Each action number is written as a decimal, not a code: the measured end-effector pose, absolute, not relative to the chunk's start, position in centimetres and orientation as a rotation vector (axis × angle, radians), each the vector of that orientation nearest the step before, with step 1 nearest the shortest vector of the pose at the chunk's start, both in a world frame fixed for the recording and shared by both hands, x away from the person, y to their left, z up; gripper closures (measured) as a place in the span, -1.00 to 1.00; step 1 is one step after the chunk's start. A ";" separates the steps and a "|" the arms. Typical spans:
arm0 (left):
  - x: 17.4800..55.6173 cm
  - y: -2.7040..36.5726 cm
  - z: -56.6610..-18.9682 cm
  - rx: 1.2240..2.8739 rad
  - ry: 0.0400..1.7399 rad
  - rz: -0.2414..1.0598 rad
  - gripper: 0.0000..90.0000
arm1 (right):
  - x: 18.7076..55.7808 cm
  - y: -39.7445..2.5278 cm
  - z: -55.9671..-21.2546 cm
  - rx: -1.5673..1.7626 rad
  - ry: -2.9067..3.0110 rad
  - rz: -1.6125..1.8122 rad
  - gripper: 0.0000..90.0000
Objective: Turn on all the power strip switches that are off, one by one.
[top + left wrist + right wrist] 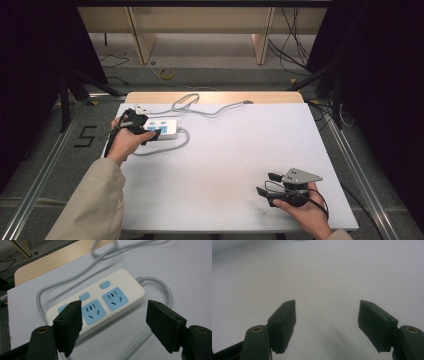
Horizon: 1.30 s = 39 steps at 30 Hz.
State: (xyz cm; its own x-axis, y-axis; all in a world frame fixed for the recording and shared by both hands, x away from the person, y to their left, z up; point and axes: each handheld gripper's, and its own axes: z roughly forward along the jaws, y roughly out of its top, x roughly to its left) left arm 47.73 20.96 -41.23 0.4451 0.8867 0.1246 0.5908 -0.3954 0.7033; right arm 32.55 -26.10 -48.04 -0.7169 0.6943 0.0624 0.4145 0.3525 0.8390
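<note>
While the left gripper [150,134] hovers over the near end of a white power strip [162,128] at the table's far left, its two black jaws stand wide apart with nothing between them. Seen from the left gripper view, the power strip [100,300] lies flat on the white table top [180,267], one jaw in front of its near end and the other off to the side above bare table and the grey cord [160,285]. Whether the nearer jaw touches the casing cannot be told. Two blue sockets face up in full sight, each with a small blue button beside it; a third blue patch is partly hidden behind the jaw. No brand name or printed lettering can be read on the strip. Its grey cord leaves the far end, curls back along the strip and runs in loops toward the table's far edge, where a white plug [139,107] lies near the left hand [125,142].

Well apart, at the near right of the table [240,165], the right gripper [267,184] rests in the right hand [305,210], a grey three-cornered plate on top. Its jaws are spread too, holding nothing, over bare white surface [324,277].

On the floor left of the table, a black "5" [86,136] is marked.
</note>
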 end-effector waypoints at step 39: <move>37.8 16.3 -45.5 2.118 0.880 0.561 -0.48 | 32.6 -26.1 -48.1 0.981 2.319 1.301 -0.30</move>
State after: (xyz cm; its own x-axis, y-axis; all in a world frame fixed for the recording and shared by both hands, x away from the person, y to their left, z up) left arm 37.81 16.30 -45.52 0.6658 0.7390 0.1026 0.4047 -0.4733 0.7825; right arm 32.56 -26.07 -48.05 -0.7191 0.6921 0.0632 0.4145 0.3542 0.8383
